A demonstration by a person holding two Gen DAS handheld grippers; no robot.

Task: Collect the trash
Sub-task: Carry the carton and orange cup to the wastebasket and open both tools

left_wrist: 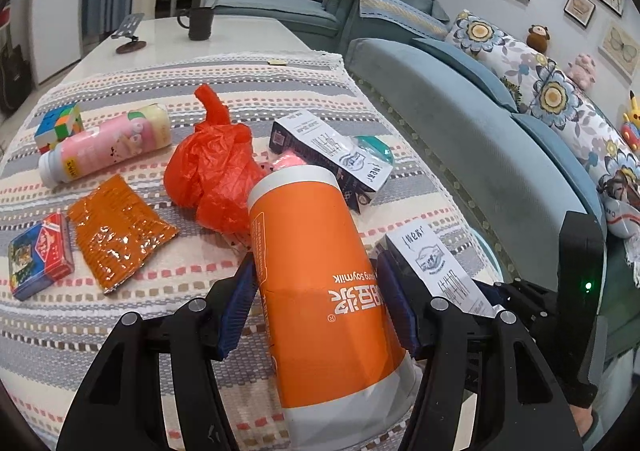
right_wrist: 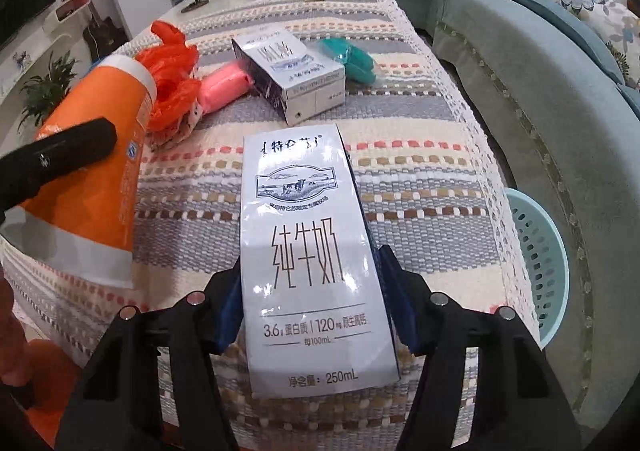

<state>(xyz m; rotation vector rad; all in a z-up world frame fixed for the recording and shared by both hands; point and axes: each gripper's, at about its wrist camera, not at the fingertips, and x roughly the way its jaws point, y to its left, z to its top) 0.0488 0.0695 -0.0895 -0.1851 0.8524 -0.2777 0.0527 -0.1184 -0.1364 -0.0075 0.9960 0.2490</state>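
Observation:
My left gripper [left_wrist: 318, 291] is shut on an orange soymilk cup [left_wrist: 320, 279], held above the striped tablecloth; the cup also shows in the right wrist view [right_wrist: 96, 155]. My right gripper [right_wrist: 310, 287] is shut on a white milk carton [right_wrist: 308, 251], held upright above the table's near edge; it shows in the left wrist view [left_wrist: 436, 267] too. A light blue basket [right_wrist: 536, 263] stands on the floor to the right, between table and sofa. On the cloth lie a second milk carton [left_wrist: 332, 155], a red plastic bag [left_wrist: 212, 167], an orange wrapper [left_wrist: 116, 231] and a pink bottle [left_wrist: 108, 147].
A Rubik's cube [left_wrist: 58, 125] and a card box [left_wrist: 40, 259] lie at the table's left. A pink roll [right_wrist: 224, 85] and a teal object [right_wrist: 352, 59] sit by the far carton. A dark mug [left_wrist: 199, 23] stands at the back. A blue sofa [left_wrist: 480, 139] runs along the right.

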